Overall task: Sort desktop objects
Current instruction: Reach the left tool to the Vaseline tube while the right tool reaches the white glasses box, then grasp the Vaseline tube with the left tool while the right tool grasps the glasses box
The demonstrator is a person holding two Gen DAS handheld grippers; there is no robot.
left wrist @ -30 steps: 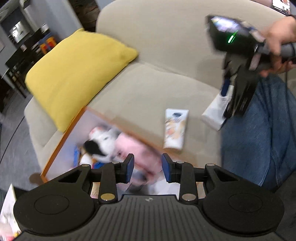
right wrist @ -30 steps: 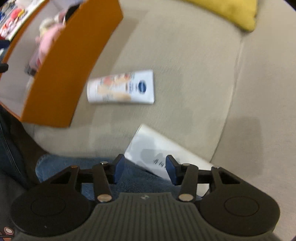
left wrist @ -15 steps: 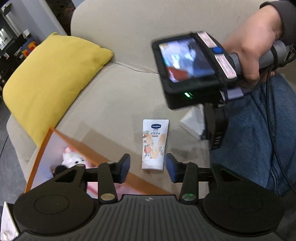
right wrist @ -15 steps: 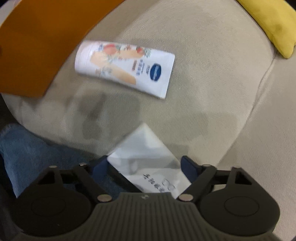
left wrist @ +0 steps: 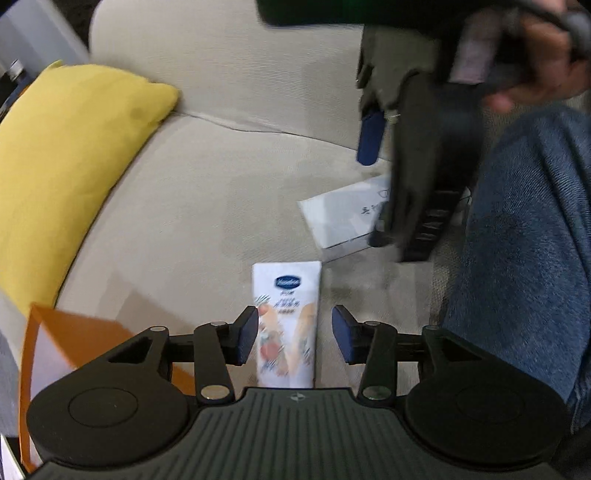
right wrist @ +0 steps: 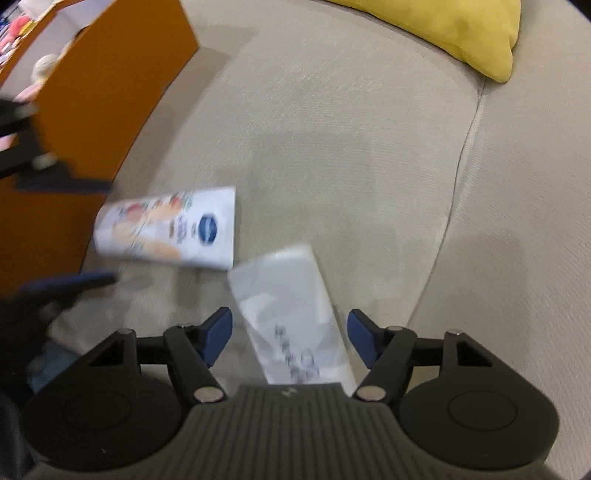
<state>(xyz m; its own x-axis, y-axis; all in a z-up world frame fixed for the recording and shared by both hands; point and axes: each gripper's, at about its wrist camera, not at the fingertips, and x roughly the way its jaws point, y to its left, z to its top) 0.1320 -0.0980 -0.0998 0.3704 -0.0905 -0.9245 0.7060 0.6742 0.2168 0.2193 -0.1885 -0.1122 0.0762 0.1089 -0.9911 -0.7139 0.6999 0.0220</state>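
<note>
On the sofa cushion [left wrist: 207, 192], the left tongs [left wrist: 294, 338], lower than a second ago, now straddle the lotion tube [left wrist: 286, 321] with jaws opening (pads clear of it), while the right tongs [right wrist: 290, 338] have shifted over the white packet [right wrist: 291, 317], jaws closing but not touching.

Open sofa seat [left wrist: 207, 206] (box [right wrist: 110, 74] flanking)

Both wrist cameras look steeply down, close over the sofa seat [left wrist: 207, 192]. The 2 views share the lotion tube [left wrist: 286, 317], white packet [right wrist: 295, 314], yellow cushion [right wrist: 461, 33] and orange box [right wrist: 99, 92].
</note>
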